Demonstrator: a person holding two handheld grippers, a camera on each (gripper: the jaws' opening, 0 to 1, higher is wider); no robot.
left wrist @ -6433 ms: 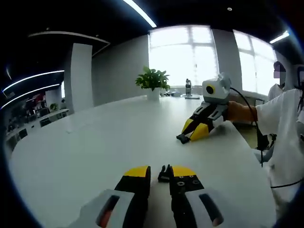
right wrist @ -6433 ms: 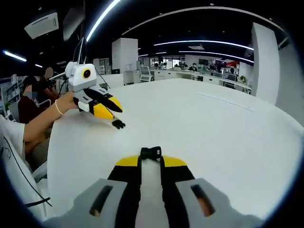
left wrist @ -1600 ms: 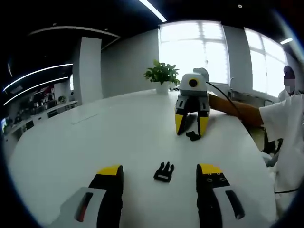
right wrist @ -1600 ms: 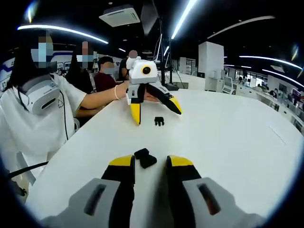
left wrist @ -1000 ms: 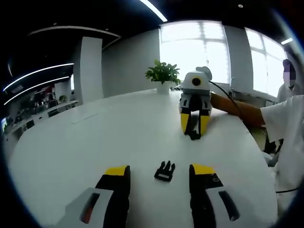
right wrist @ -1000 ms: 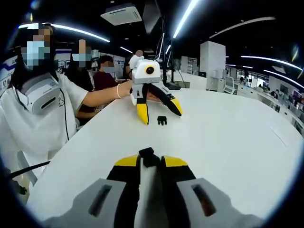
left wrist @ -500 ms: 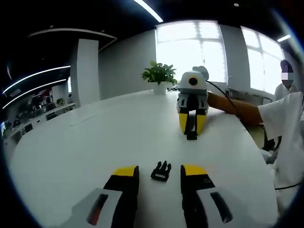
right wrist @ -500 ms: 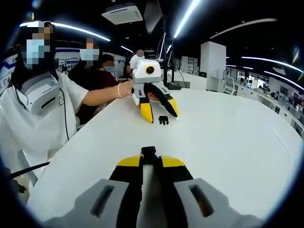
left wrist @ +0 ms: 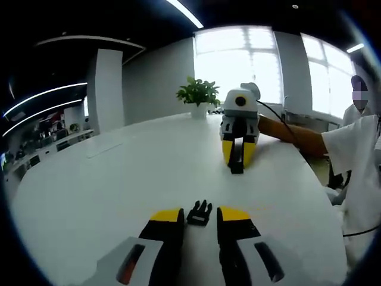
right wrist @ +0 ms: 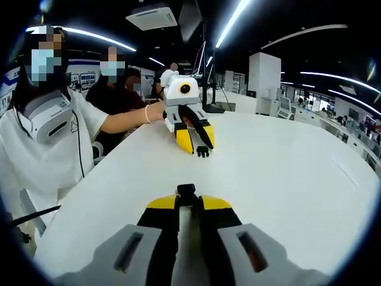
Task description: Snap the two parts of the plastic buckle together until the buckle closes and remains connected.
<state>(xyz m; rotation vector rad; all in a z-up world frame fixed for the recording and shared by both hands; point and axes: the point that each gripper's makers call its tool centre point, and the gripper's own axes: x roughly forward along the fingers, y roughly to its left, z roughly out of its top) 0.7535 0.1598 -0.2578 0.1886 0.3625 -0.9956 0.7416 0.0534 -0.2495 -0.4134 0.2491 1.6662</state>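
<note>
1. My left tool (left wrist: 199, 215) sits low on the white tabletop (left wrist: 119, 173), its jaws drawn in close on either side of the pronged buckle half (left wrist: 200, 212). They stand just beside it, and I cannot tell whether they have bitten it yet.

2. My right tool (right wrist: 186, 202) has its jaws together, clamped on the socket buckle half (right wrist: 186, 190), which pokes out past the yellow tips. I judge it is held by its rear so the open mouth stays free to receive the prongs.

3. From the right gripper view, the left tool (right wrist: 194, 139) stands across the tabletop with the pronged half at its tips. From the left gripper view, the right tool (left wrist: 237, 156) is well apart, pointing back toward me.

4. The two halves face each other roughly in line, which should suit a straight push together once the left grip is firm.

5. A potted plant (left wrist: 198, 98) stands far back near the windows.
</note>
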